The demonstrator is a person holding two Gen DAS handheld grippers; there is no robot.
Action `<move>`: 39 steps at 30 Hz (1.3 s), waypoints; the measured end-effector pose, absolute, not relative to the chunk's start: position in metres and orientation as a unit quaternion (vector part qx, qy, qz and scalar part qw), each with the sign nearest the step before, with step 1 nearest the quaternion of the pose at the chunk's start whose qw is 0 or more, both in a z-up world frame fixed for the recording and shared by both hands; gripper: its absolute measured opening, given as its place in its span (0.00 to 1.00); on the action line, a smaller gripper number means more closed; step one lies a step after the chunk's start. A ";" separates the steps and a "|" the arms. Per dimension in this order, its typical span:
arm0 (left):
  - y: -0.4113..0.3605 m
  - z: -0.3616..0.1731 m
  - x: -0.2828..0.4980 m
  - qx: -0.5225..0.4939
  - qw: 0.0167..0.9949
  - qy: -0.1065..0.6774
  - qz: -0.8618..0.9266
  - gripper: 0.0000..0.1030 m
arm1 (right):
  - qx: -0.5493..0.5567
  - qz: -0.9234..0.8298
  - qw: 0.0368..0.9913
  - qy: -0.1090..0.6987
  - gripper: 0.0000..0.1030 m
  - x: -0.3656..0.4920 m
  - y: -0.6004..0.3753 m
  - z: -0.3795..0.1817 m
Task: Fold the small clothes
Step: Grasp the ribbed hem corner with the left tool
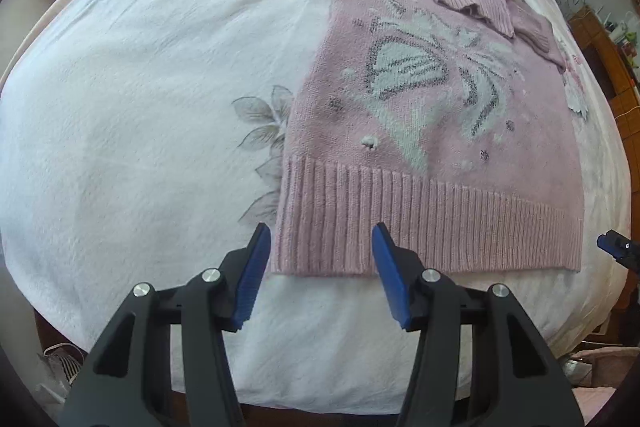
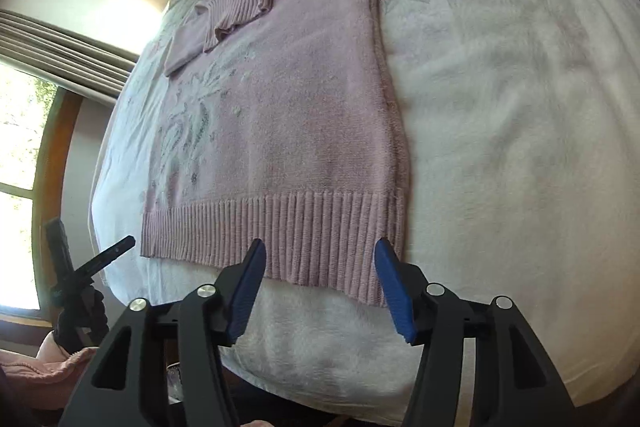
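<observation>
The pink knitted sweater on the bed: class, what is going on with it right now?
A pink knitted sweater with a white butterfly design lies flat on a white floral bedspread, its sleeves already folded across the upper part. A person holds two black grippers with blue pads. The left gripper is open at the ribbed hem near one bottom corner; the right gripper is open at the other corner. Neither has gripped the fabric yet, so the bottom-up fold is not yet begun.

Pink knitted sweater (image 1: 432, 131) with a white-and-grey butterfly motif (image 1: 420, 75); white bedspread (image 1: 140, 87) printed with grey leaves, pink roses upper right
</observation>
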State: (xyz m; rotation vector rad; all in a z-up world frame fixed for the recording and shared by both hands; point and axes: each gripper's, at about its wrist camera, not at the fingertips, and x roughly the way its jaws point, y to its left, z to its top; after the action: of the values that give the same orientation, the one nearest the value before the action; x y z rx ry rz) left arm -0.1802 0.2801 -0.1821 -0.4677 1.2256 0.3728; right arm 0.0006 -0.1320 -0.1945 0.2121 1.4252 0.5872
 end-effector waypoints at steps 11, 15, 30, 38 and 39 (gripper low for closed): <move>0.300 -0.210 -0.168 -0.234 0.757 0.590 0.153 0.57 | 0.124 0.232 0.692 0.672 0.61 -0.003 -0.142 -0.239; 0.307 -0.224 -0.172 -0.243 0.749 0.600 0.142 0.58 | 0.134 0.224 0.685 0.680 0.61 -0.004 -0.143 -0.251; 0.304 -0.231 -0.169 -0.277 0.745 0.601 0.083 0.43 | 0.154 0.209 0.673 0.693 0.48 -0.004 -0.134 -0.259; 0.320 -0.235 -0.156 -0.334 0.726 0.599 0.055 0.10 | 0.182 0.213 0.674 0.683 0.14 -0.009 -0.137 -0.256; 0.320 -0.233 -0.156 -0.332 0.726 0.599 0.050 0.09 | 0.187 0.215 0.676 0.680 0.13 -0.010 -0.139 -0.253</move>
State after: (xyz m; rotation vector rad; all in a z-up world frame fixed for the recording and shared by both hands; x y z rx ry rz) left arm -0.1561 0.3197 -0.2335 -0.7331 1.3216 0.1106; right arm -0.0099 -0.1389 -0.2532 0.4200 1.5297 0.4825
